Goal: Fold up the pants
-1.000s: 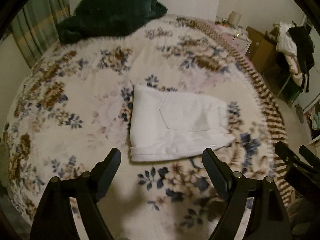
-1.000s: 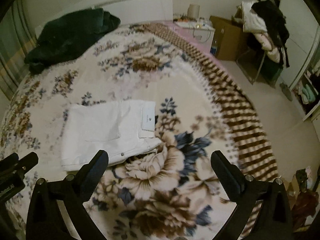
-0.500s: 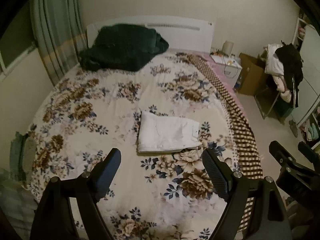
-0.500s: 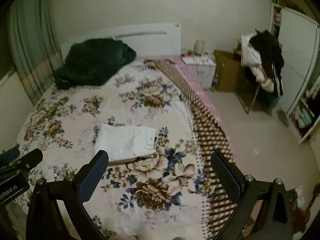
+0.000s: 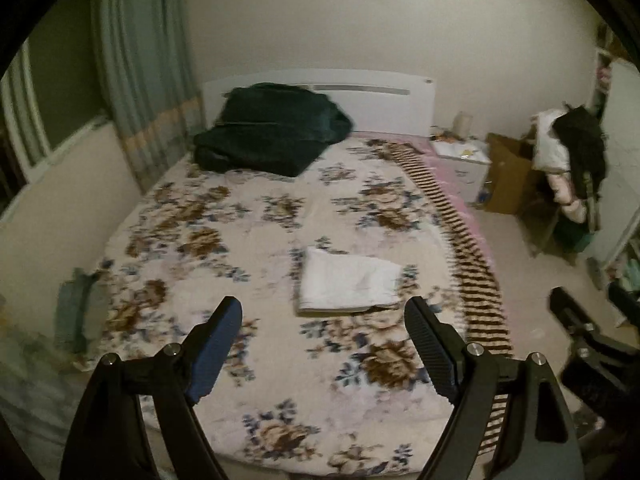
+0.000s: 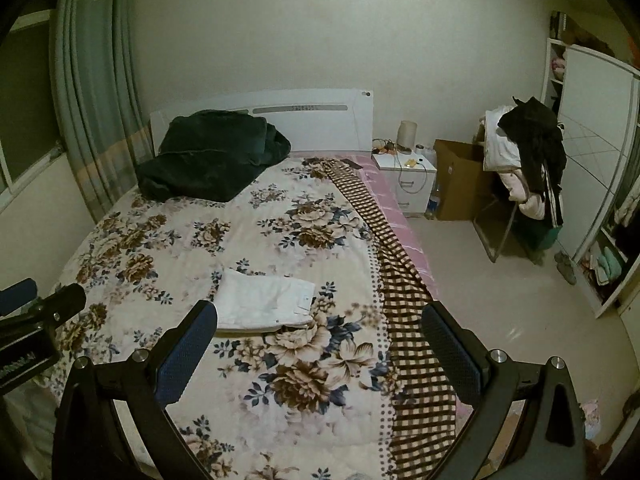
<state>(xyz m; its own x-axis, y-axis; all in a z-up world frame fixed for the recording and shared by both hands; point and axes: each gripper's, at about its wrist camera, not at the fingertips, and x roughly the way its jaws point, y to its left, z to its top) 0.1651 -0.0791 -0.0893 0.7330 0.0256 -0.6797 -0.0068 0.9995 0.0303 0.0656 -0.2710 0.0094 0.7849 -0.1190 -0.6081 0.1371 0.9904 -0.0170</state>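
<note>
Left wrist view: left gripper (image 5: 324, 316) is hanging high over the foot of the bed, jaws spread wide, nothing between them, fingers (image 5: 218, 344) touching nothing. Picture is a bit blurred. Just past the fingertips the folded white pants (image 5: 348, 282) are lying flat on the floral blanket (image 5: 224, 240), a neat rectangle right of the bed's middle, well clear of both grippers. Right gripper (image 5: 584, 340) is poking in at the right edge of this view, over the floor, only partly seen.

Right wrist view: right gripper (image 6: 320, 322) is also sitting wide, empty, fingers (image 6: 450, 354) over the blanket's checked border (image 6: 404, 296) and the flower print. Pants (image 6: 262, 300) are showing between and beyond its fingers, nearer the left one, small tag on the right end, folded edge facing the camera. Left gripper (image 6: 38, 304) is peeking in at the left edge.

Further out: dark green bundle (image 6: 212, 158) is lying at the head of the bed against the white headboard (image 6: 312, 120). Curtain (image 6: 92, 92) is hanging on the left by a window. Right of the bed a white nightstand (image 6: 410, 178) is carrying small items, then a cardboard box (image 6: 460, 178), then a chair piled with clothes (image 6: 528, 156), and a white wardrobe (image 6: 592, 152) at the far right.
</note>
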